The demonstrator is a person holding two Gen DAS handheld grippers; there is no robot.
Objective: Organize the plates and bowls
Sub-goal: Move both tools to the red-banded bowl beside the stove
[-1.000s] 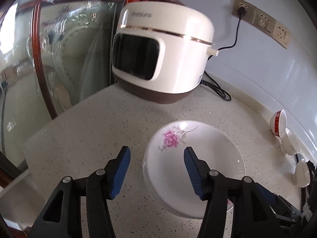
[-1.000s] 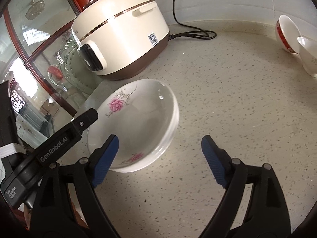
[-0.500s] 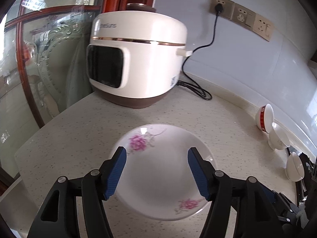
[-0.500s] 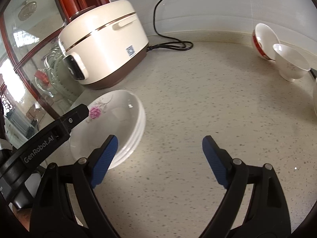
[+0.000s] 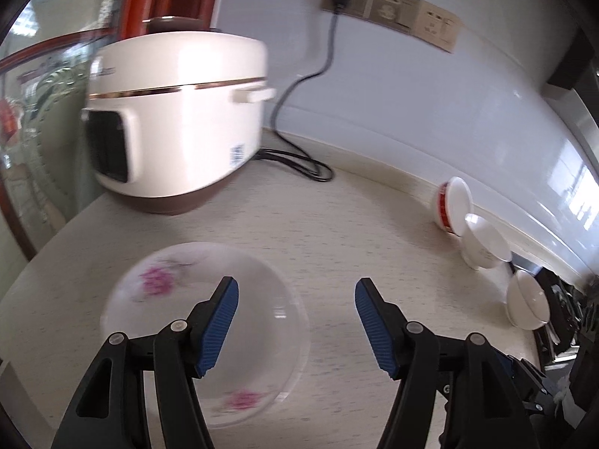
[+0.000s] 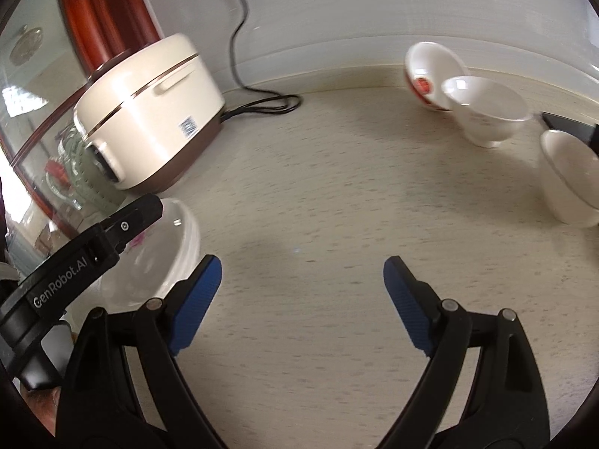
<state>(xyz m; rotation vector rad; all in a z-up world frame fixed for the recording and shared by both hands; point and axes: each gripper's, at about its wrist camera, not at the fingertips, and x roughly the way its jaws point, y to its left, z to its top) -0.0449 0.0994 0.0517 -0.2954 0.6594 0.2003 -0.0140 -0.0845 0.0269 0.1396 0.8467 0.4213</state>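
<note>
Left wrist view: a round white plate point(image 5: 204, 308) with pink flowers lies flat, face up, on the speckled surface point(image 5: 337, 232), under the left finger of the left gripper point(image 5: 294, 312), whose jaws are spread and hold nothing. Right wrist view shows three bowls point(image 6: 486, 114) at the far right near the wall, one tipped on its side with a red band. The right gripper point(image 6: 302, 292) is released too; "GenRobot.AI" is printed on the other gripper's body. A cream rice cooker point(image 5: 176, 119) stands behind the plate.
</note>
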